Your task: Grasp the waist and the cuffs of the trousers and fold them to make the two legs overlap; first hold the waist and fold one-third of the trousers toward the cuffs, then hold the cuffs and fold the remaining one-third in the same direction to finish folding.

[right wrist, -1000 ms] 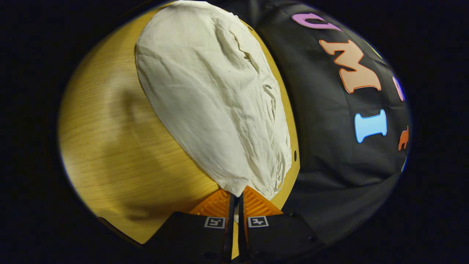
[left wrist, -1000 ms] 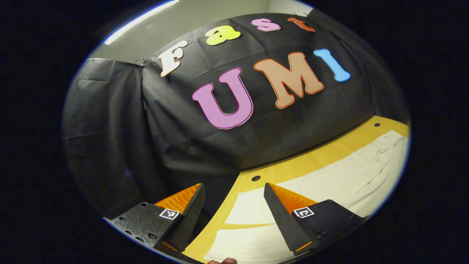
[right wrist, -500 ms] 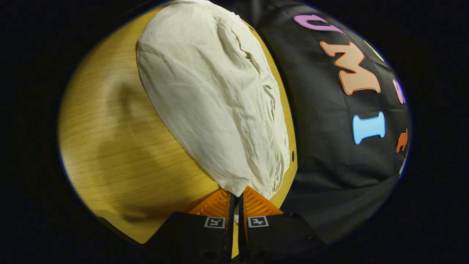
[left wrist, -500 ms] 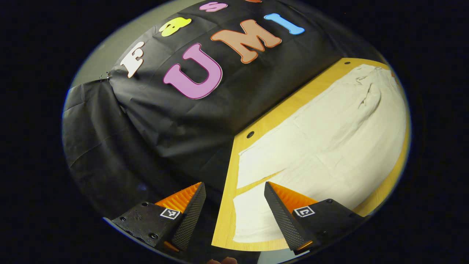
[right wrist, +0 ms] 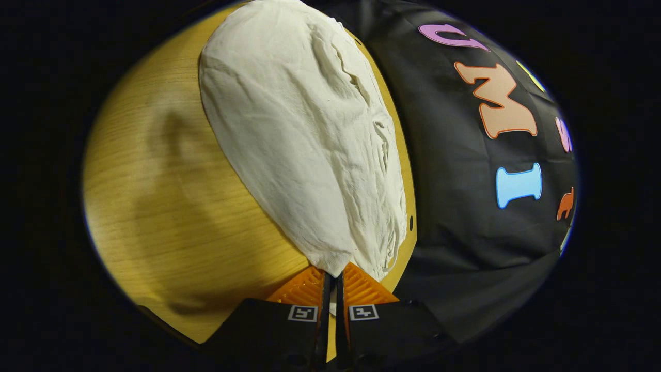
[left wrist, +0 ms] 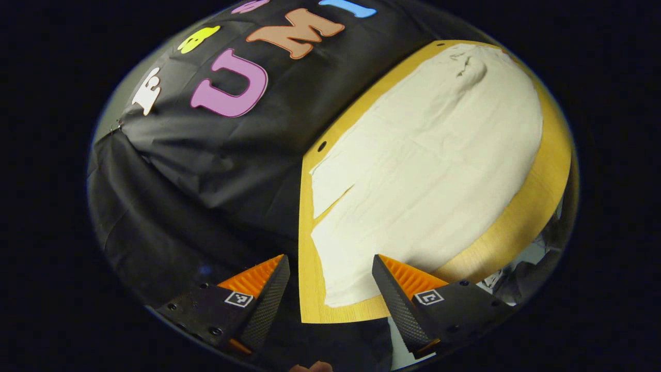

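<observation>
In the left gripper view, the left gripper (left wrist: 330,281) hangs with its fingers spread wide apart and nothing between them. It sits over the near corner of the desk (left wrist: 537,196), above the cuff end of the trousers (left wrist: 428,170). The trousers lie flat on the desk, pale and lightly creased, running away from the gripper toward the far end, where the cloth bunches into a small ridge. At the near end a slit shows where the two leg ends part, close to the desk's edge and a small hole in the desktop. One finger (left wrist: 400,297) overlaps the trouser end in the picture; whether it touches the cloth I cannot tell. The other finger stands off the desk, over the black cloth wall (left wrist: 206,170). In the right gripper view, the right gripper (right wrist: 330,281) has its fingers pressed together on a corner of the trousers (right wrist: 304,150), pinching the cloth at its tip. From that pinched corner the trousers spread out across the desk (right wrist: 170,206) and away, with deeper wrinkles along the side nearest the wall (right wrist: 465,217). A soft shadow falls on the bare wood beside them.
</observation>
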Available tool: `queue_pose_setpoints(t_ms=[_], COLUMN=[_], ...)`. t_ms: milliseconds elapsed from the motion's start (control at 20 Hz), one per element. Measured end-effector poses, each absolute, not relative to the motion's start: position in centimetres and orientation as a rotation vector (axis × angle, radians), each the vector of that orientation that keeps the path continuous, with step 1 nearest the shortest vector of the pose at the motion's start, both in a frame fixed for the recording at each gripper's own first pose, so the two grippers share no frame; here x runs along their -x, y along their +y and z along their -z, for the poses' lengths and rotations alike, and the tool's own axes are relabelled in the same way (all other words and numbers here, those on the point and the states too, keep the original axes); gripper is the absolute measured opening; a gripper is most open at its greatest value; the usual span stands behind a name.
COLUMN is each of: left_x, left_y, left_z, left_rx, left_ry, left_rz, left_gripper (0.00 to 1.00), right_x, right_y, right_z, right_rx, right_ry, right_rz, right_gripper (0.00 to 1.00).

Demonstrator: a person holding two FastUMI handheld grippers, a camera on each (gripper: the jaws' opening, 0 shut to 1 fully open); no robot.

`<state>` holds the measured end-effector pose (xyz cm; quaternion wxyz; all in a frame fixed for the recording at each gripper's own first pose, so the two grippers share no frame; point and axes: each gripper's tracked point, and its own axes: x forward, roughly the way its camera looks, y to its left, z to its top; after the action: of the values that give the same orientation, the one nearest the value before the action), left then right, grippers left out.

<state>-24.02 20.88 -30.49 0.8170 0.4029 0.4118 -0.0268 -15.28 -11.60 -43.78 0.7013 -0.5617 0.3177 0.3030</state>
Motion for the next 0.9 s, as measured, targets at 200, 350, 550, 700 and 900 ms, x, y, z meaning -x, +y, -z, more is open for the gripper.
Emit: queue_pose_setpoints(t_ms=[200, 350, 550, 700, 900], left_x=[26.7, 27.6, 28.8, 28.4, 27.5], left_y=[20.8, 21.3, 21.5, 21.4, 21.1], left_z=[32.4, 33.4, 35.0, 35.1, 35.8], left_rx=[-0.905, -0.912, -0.96, -1.013, -1.045], left_ry=[0.939, 0.991, 1.059, 1.056, 1.057], left_rz=[0.141, 0.169, 0.252, 0.327, 0.373], left_gripper=[0.97, 0.97, 0.97, 0.97, 0.87], right_x=[15.3, 15.3, 15.4, 15.3, 15.4], right_y=[-11.5, -11.5, -11.5, -11.4, -11.4], right_z=[43.7, 43.7, 43.6, 43.6, 43.6], right_rx=[1.253, 1.255, 1.26, 1.26, 1.263], right_ry=[0.705, 0.702, 0.699, 0.7, 0.7], right_rz=[-0.673, -0.671, -0.668, -0.667, -0.661], right_gripper=[0.08, 0.08, 0.08, 0.08, 0.08])
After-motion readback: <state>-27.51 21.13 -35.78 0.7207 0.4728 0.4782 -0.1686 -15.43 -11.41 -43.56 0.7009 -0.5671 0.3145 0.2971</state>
